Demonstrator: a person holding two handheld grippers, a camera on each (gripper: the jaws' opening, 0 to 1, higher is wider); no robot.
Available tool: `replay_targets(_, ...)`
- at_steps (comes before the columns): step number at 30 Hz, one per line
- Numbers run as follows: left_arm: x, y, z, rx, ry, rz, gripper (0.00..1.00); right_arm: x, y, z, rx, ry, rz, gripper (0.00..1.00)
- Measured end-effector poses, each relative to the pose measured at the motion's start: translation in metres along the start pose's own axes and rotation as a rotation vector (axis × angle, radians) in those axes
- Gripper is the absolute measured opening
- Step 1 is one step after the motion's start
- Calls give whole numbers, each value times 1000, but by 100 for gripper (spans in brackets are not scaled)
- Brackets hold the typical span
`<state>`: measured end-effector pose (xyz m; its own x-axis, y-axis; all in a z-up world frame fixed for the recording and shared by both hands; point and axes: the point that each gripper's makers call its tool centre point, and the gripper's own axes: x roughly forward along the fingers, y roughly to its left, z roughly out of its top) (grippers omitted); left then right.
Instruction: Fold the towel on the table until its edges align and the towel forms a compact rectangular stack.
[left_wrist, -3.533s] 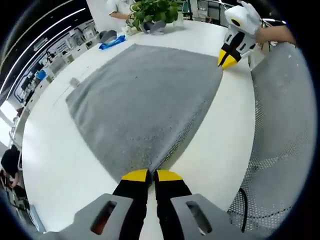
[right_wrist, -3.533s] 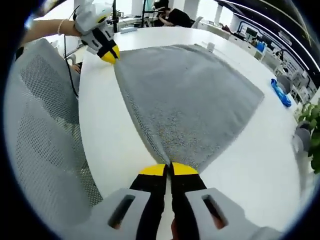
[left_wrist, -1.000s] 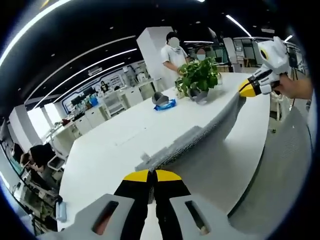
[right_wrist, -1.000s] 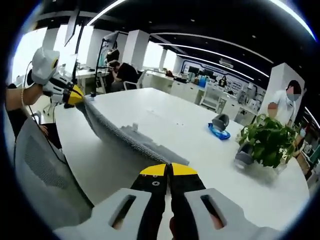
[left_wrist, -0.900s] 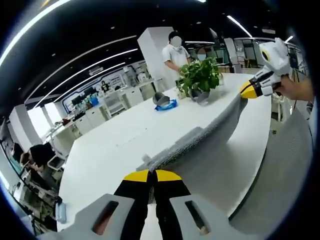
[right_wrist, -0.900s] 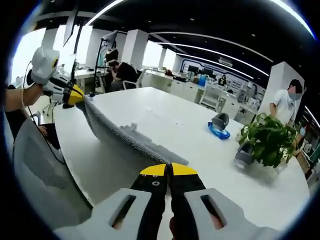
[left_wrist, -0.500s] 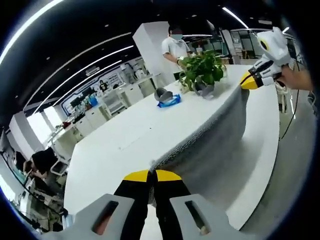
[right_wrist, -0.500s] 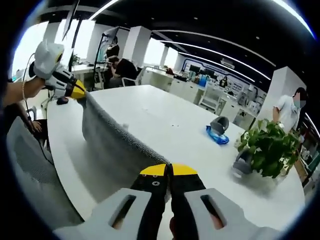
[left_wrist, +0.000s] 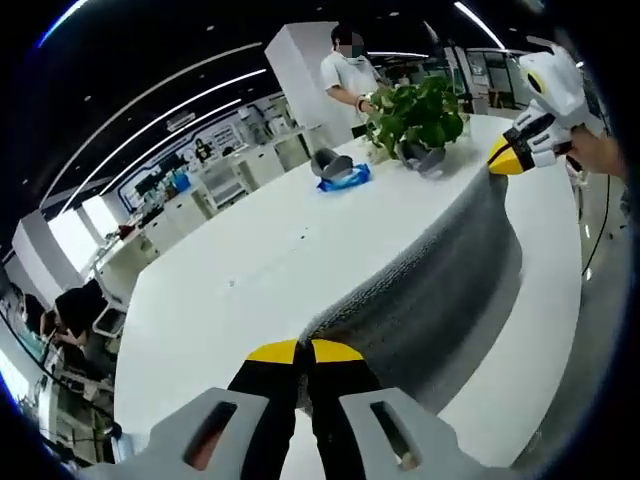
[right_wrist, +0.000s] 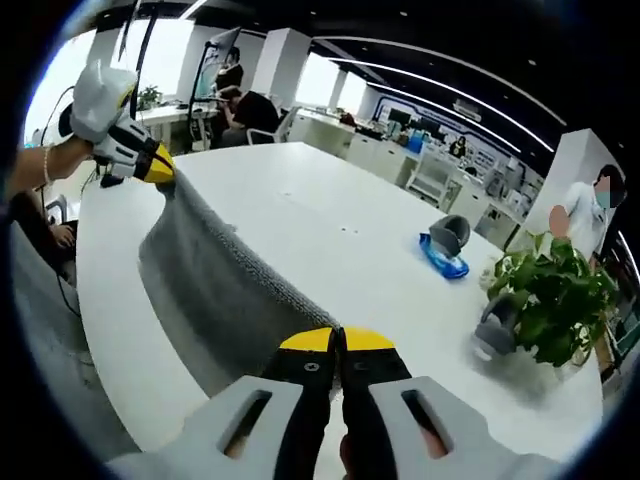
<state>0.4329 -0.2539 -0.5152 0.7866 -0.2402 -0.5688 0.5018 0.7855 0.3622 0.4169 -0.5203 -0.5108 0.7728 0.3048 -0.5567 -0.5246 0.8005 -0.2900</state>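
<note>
The grey towel (left_wrist: 440, 280) is lifted off the white table (left_wrist: 250, 260), stretched taut by its upper edge between the two grippers, with the rest hanging down like a curtain toward the tabletop. In the left gripper view, the left gripper (left_wrist: 305, 352) has its yellow-tipped jaws clamped together on one corner at 6 o'clock, and the towel runs from there up toward 2 o'clock, where the right gripper (left_wrist: 506, 158) pinches the other corner.

In the right gripper view the towel (right_wrist: 215, 285) runs from the right gripper (right_wrist: 338, 342) at 6 o'clock up to the left gripper (right_wrist: 158, 166) at 10 o'clock, a hand (right_wrist: 40, 165) behind it.

Farther across the table stand a potted plant (left_wrist: 418, 108) at 1 o'clock, and near it a blue item (left_wrist: 343, 179) beside a grey object (left_wrist: 325, 162). A person (left_wrist: 352, 75) stands behind the plant.
</note>
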Motion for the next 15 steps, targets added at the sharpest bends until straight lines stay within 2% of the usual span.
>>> replay_targets(7,26,-1,-18,-17,55,-20,3,30,0,-14,-30,33,6,0)
replay_targets(15,56,-3,-32,-29,91,-27,3,62,-2,-32,-12,74,10,0)
